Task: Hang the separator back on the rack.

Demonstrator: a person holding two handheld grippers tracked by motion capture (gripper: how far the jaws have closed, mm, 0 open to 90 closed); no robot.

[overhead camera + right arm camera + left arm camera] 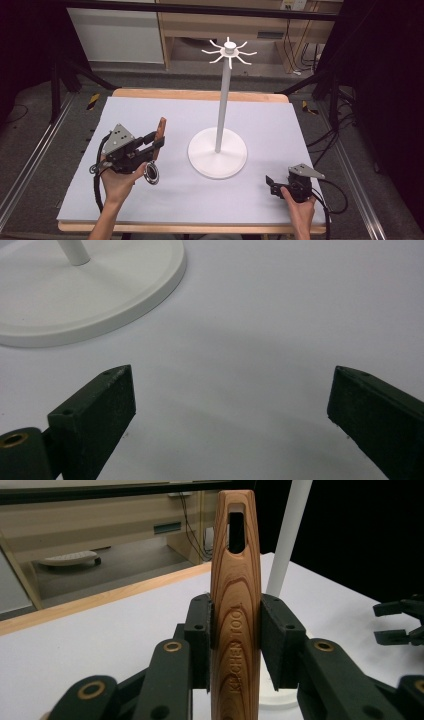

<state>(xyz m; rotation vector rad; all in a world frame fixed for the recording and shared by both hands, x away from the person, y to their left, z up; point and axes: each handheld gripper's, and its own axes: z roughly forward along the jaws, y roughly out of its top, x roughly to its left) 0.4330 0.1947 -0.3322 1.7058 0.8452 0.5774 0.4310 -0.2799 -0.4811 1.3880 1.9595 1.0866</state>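
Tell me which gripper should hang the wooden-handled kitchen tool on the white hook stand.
Left. The left gripper already clamps the wooden handle, its hanging slot up, beside the stand. The right gripper is open, holding nothing.

Wooden-handled kitchen tool (159,135), slotted handle end up, dark metal end (152,173) down, left of white stand (218,159)

- A white stand (218,152) sits at the middle of the frame in the high view: a round flat base, a thin upright pole (223,100), and a ring of curved hooks (229,51) at the top centre.
- A pale grey table mat (270,125) covers most of the lower frame, with a wooden table edge (200,94) showing along its far side.
- A light wooden cabinet (210,25) stands at the top centre.
- Black cables (295,55) hang at the upper right.
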